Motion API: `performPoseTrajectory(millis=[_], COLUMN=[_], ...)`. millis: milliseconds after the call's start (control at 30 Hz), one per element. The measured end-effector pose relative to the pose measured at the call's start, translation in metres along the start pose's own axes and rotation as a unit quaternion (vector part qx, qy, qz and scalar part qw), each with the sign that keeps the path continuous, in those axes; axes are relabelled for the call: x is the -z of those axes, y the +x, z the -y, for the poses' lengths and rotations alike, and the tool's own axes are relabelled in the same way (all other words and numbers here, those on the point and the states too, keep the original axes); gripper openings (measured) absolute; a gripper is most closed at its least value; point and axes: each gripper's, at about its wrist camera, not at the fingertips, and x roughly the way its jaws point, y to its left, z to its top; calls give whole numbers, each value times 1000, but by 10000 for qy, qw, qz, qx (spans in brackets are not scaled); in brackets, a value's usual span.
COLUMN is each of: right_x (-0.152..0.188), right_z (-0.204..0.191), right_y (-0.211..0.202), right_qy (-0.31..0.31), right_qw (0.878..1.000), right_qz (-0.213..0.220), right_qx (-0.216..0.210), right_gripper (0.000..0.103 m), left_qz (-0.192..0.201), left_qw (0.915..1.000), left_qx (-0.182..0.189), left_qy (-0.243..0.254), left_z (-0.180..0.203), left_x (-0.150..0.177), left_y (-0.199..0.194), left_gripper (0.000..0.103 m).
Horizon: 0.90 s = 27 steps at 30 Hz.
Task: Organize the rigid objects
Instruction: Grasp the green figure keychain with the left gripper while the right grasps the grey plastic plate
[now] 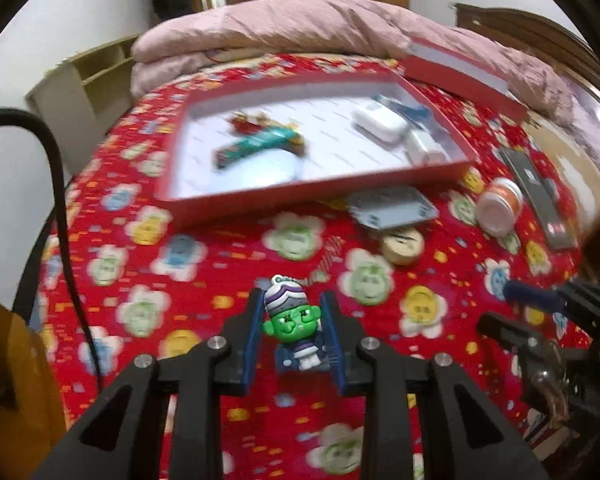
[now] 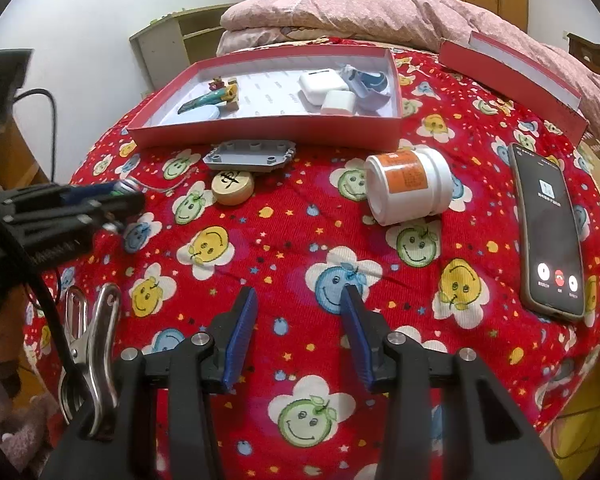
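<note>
A small toy figure with a green face, a striped purple-and-white cap and a bead chain sits between the blue pads of my left gripper, which is shut on it just above the red bedspread. In the right wrist view that gripper reaches in from the left, and only a silvery bit of the toy shows at its tips. My right gripper stands open over the bedspread with nothing between its fingers. It also shows at the right edge of the left wrist view. The open red box lies farther back.
The box holds a teal toy, white cases and a pale disc. In front of it lie a grey plastic plate, a wooden disc, a white jar with an orange label and a phone. The box lid leans on pink bedding.
</note>
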Motion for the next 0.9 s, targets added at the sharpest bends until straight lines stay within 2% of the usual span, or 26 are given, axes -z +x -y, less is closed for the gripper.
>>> performPoseTrajectory(millis=[233,300,500,567,633,767,900], right_x=[-5,-7,-20,-27,-35,-54,-71], right_z=[-16,-22,-30,-28,-25,-26,-34], right_y=[2,2,6,9,13,22,35], right_qy=[-78,-139,-43,120,351,526,488], right_qw=[9997,9994,9994,9993,9987,9982,9987], right_qz=[-1,10,-17,-49,-80,-66,-126], right_qx=[-239,-316,-348,-361,-359,-265,-107], right_gripper=[45,45,45,52,69,79,81], left_qz=[3,-35,-139,-175,-253,-357,-172], left_qw=[9975,9969,9975,9972,9965,9951,9950], left_qx=[-671,-727,-77,99,228,350,408], left_qy=[-226,-295,-687,-726,-767,-856,-896], left_z=[-48,-57,-61,-55,-49,-48,-51], left_x=[-3,-2,9,12,14,20,22], left_y=[-35,-41,-24,-11,3,23,23], left_gripper=[29,29,29,29,29,29,29])
